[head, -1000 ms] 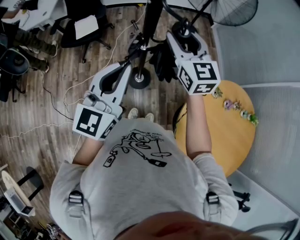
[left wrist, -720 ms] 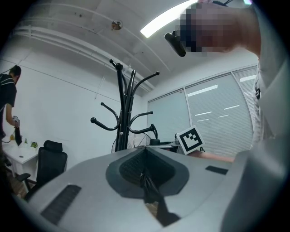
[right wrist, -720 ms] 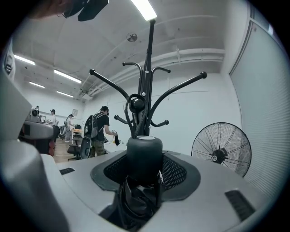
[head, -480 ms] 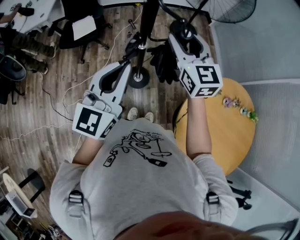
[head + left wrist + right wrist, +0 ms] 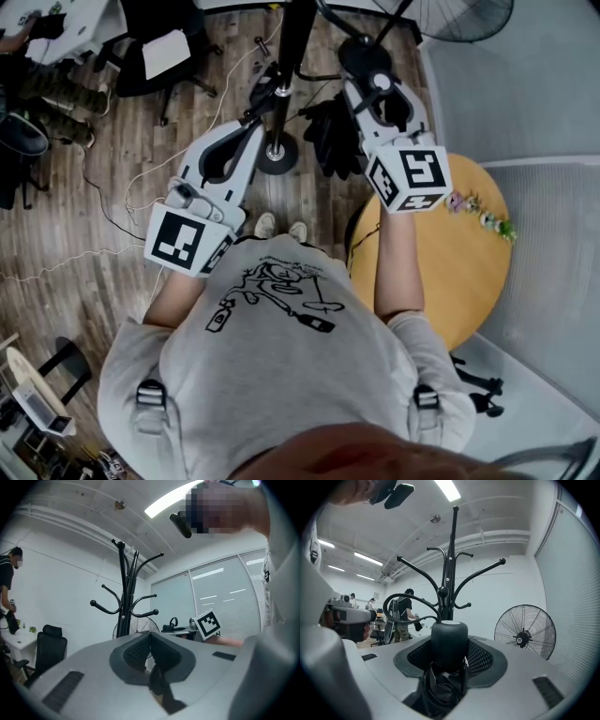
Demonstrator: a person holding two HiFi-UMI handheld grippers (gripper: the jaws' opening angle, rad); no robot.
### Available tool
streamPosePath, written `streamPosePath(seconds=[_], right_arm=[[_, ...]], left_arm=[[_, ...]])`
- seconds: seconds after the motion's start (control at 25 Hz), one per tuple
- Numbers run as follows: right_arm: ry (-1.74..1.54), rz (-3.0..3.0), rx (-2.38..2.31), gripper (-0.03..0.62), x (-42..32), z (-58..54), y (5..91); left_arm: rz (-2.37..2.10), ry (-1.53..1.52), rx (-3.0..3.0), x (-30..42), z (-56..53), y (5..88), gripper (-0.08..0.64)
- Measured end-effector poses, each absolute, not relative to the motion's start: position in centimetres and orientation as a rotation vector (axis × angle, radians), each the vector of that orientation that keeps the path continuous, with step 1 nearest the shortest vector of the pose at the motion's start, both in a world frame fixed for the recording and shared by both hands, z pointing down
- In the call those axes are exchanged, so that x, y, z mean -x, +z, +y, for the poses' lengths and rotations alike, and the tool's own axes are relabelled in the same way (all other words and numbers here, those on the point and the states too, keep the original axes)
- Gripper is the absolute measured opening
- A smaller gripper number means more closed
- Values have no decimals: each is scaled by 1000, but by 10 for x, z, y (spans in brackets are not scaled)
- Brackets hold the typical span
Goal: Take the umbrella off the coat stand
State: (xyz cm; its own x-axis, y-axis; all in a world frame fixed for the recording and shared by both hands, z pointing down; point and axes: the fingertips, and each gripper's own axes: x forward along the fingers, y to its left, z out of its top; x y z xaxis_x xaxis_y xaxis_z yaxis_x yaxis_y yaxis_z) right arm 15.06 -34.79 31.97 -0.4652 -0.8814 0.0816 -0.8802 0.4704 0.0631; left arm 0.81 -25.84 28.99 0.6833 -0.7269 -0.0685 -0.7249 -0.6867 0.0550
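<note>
The black coat stand (image 5: 296, 42) rises from its round base on the wooden floor, and its hooks (image 5: 451, 573) show bare in both gripper views (image 5: 124, 597). My right gripper (image 5: 368, 82) is shut on the folded black umbrella's thick handle (image 5: 449, 639), just right of the pole. The umbrella's fabric (image 5: 333, 131) hangs below the jaws, and its wrist strap (image 5: 401, 603) loops out to the left. My left gripper (image 5: 266, 94) is level beside the pole, its jaws pressed together (image 5: 150, 637) with nothing between them.
A round wooden table (image 5: 469, 272) with small flowers stands at my right, beside a grey partition. A floor fan (image 5: 525, 631) stands behind the stand on the right. An office chair (image 5: 159, 52), desks and cables lie at the left. People stand in the background.
My right gripper has drawn the umbrella a little toward me and to the right, away from the stand's pole. The left gripper has stayed in place.
</note>
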Motion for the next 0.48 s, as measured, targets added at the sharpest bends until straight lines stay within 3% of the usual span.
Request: streamPosePath(seconds=[0.48], right_arm=[[1,-2613,-1531,216,-154,-317,318]], left_arm=[[-1230,-136,-2871,-9,-259,288,8]])
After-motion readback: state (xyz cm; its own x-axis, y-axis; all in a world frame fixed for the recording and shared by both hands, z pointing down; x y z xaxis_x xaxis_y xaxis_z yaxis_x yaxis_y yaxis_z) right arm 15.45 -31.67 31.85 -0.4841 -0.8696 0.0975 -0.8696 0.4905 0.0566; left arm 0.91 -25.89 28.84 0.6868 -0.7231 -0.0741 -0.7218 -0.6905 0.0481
